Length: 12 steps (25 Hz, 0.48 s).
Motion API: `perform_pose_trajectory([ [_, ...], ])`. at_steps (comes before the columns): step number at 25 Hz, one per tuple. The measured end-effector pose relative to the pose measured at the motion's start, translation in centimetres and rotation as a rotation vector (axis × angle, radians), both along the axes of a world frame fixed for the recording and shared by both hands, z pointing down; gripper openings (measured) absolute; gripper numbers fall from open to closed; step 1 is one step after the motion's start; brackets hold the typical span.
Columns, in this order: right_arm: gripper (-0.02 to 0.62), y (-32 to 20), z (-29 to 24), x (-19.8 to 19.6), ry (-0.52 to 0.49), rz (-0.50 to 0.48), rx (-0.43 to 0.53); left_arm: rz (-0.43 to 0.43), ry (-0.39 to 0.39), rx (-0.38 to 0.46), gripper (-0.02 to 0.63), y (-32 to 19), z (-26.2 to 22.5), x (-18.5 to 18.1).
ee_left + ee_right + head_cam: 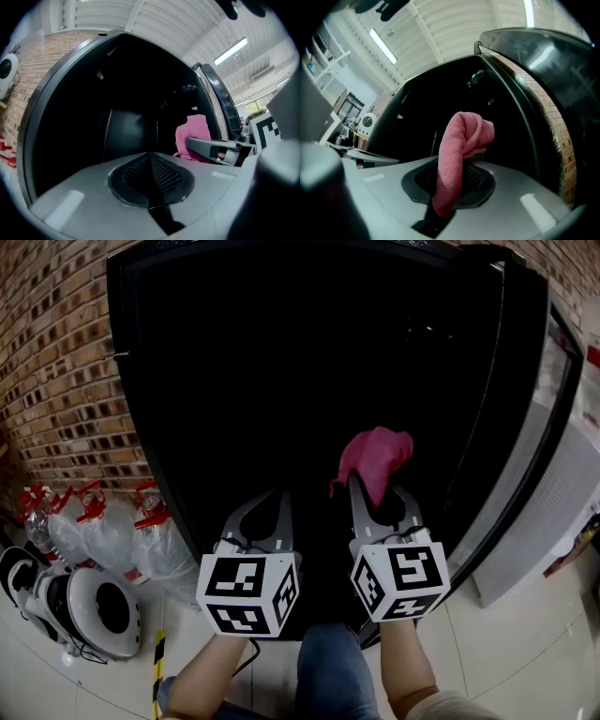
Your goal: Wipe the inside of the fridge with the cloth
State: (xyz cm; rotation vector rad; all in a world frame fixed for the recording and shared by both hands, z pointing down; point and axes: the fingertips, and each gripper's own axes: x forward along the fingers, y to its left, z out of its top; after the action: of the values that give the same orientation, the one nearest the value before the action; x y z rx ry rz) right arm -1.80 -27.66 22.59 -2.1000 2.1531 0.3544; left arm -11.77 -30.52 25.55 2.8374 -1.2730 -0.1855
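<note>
Right claw (378,491) grasping pink cloth (375,456) before open fridge (281,362).
Cloth bunches above the claw tips, frame centre-right; left claw (279,498) clenched, empty.

cloth (375,460): soft fuzzy fabric | fridge (281,381): glossy, smooth | wall (66,362): rough brick

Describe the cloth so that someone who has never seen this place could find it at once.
Look at the big black open fridge beside the brick wall. In front of its dark inside, the right hand-held gripper pinches a bunched cloth. It is the only pink thing; the left hand-held gripper holds nothing.
</note>
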Motion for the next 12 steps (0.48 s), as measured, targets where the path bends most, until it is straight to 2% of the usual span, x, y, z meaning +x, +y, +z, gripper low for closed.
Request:
perform_pose_trajectory([
  [3,0.06,0.3,-0.8,-1.2,-0.003,-0.058,0.012,-0.001,-0.01,-0.01,0.014,0.2,0.1,-0.1],
  [5,0.06,0.5,-1.1,-3.1,-0.014,-0.138,0.022,-0.004,-0.007,-0.003,0.014,0.9,-0.2,-1.0],
  [9,0.06,0.0,0.1,-8.8,0.014,-0.326,0.016,-0.069,0.007,0.022,0.014,2.1,-0.2,-5.2],
  [12,0.06,-1.2,1.9,-12.3,0.035,-0.418,-0.03,-0.116,0.007,0.033,0.014,2.6,-0.5,-7.5],
])
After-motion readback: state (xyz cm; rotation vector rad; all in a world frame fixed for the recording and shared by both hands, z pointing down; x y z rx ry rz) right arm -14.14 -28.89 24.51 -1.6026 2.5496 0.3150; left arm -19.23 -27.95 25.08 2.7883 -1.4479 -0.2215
